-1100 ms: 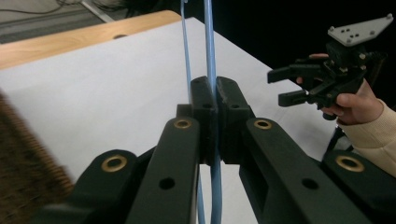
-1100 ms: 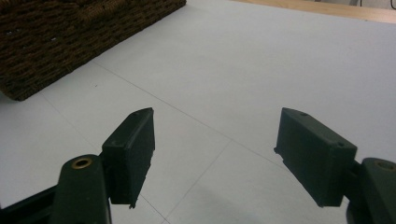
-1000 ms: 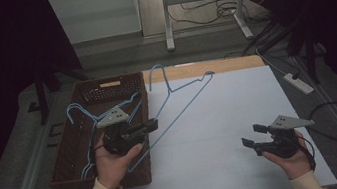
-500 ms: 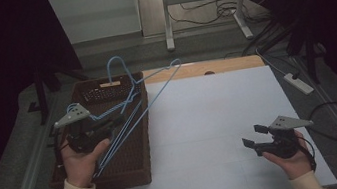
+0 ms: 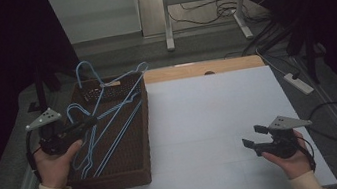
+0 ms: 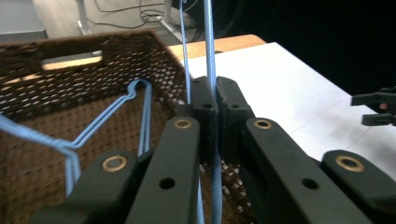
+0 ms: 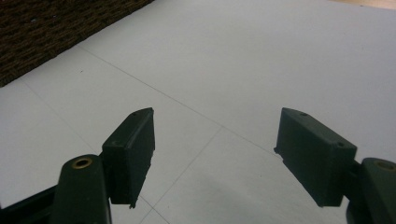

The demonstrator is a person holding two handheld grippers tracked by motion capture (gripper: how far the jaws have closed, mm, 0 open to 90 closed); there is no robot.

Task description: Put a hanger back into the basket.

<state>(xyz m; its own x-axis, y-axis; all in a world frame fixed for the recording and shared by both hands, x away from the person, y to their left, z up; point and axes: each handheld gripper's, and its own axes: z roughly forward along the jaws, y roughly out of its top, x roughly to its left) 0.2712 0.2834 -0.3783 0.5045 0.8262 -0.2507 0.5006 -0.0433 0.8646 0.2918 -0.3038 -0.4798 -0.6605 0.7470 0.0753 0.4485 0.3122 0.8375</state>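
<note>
My left gripper (image 5: pixel 90 121) is shut on a blue wire hanger (image 5: pixel 117 107) and holds it over the brown woven basket (image 5: pixel 140 169) at the table's left. In the left gripper view the jaws (image 6: pixel 212 100) pinch the hanger's wire (image 6: pixel 208 42), which runs up between them. Another blue hanger (image 6: pixel 107 122) lies inside the basket (image 6: pixel 93 60). Over the white table near its front right, my right gripper (image 5: pixel 253 138) stands open; its view shows the gripper (image 7: pixel 215 149) with nothing between the fingers.
The white sheet (image 5: pixel 210 118) covers most of the table, with a wooden strip (image 5: pixel 203 68) at the far edge. A white power strip (image 5: pixel 299 83) and cables lie off the right side. The basket's corner (image 7: pixel 56 32) appears in the right gripper view.
My left gripper has carried the hanger leftward from the table's middle to above the basket. The right gripper has stayed where it was, open.
</note>
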